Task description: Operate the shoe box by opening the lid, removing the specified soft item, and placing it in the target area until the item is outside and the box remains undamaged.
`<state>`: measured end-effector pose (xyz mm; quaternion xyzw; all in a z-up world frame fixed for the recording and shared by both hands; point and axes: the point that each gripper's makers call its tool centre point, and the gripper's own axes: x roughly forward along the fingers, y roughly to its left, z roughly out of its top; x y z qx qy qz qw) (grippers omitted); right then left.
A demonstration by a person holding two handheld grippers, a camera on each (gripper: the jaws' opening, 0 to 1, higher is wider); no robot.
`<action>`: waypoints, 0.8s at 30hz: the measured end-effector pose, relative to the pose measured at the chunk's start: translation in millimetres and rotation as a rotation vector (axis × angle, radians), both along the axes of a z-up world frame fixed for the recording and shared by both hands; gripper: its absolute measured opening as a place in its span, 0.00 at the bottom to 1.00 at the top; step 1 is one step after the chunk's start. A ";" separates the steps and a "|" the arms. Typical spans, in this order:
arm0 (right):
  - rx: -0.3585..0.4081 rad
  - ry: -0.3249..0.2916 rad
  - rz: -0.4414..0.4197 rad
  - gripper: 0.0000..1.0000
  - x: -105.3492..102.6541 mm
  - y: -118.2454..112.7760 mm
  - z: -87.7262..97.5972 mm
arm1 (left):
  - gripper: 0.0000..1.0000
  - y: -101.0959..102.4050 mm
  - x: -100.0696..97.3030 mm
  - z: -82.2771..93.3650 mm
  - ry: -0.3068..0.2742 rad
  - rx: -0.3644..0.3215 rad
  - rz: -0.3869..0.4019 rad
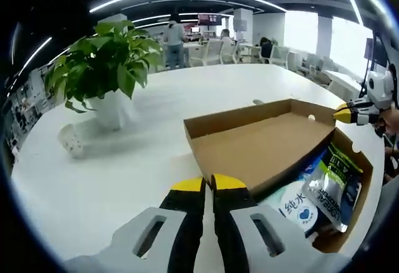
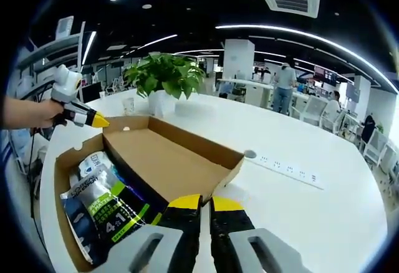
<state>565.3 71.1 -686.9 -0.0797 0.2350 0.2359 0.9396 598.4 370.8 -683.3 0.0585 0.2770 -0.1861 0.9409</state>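
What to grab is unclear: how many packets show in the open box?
2: a green-silver packet near the box's end, a white-blue packet beside it. The lid may hide more.

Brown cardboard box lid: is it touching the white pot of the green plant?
Apart. The left gripper view shows bare white table between the brown cardboard box lid and the white plant pot.

potted plant (image 1: 103, 67) on white table (image 1: 124, 173), small white cup (image 1: 72, 141) beside; power strip (image 2: 290, 167) on tabletop.

The green-and-black pouch (image 2: 109, 214) reads "4:1" (the white pack (image 1: 293, 207) reads "纯水").
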 end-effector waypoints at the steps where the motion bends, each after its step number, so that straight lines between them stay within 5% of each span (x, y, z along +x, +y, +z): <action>1: 0.002 0.001 -0.001 0.00 -0.1 0.1 -0.1 | 0.03 0.4 0.4 -0.4 0.001 -0.003 0.001; 13: -0.011 0.016 0.003 0.00 -2.8 -1.0 -0.4 | 0.05 -3.6 -6.7 -1.8 0.019 0.054 -0.032; 24: -0.013 0.007 0.039 0.04 -10.7 -2.8 11.7 | 0.13 -6.4 -17.8 16.0 0.005 0.059 -0.044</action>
